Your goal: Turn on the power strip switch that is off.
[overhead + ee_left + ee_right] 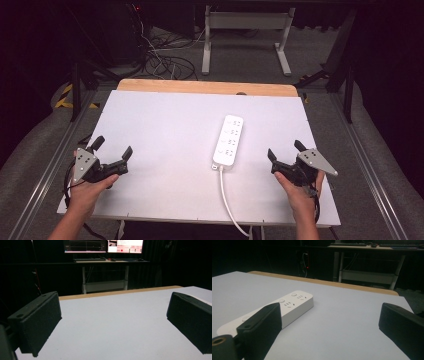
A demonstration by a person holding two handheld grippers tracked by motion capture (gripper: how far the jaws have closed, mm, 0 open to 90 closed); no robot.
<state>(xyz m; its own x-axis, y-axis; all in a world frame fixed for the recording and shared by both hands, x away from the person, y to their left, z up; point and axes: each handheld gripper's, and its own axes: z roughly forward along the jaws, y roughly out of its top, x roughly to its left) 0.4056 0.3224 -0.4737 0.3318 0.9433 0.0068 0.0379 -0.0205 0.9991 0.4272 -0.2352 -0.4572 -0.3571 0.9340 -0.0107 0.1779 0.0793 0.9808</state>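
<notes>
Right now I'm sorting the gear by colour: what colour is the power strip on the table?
White, cord included. The power strip shows best in the high view.

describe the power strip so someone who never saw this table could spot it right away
On the white tabletop, look right of centre, nearer the right gripper. The long white plastic power strip lies there, its white cord trailing off the near edge; it is the lone object lying on the board.

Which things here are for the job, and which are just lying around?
For the job:
- white power strip with its cord
- left tool, open
- right tool, open

Just around:
- white table they rest on
- desk behind
- cables on the floor
- monitors
</notes>
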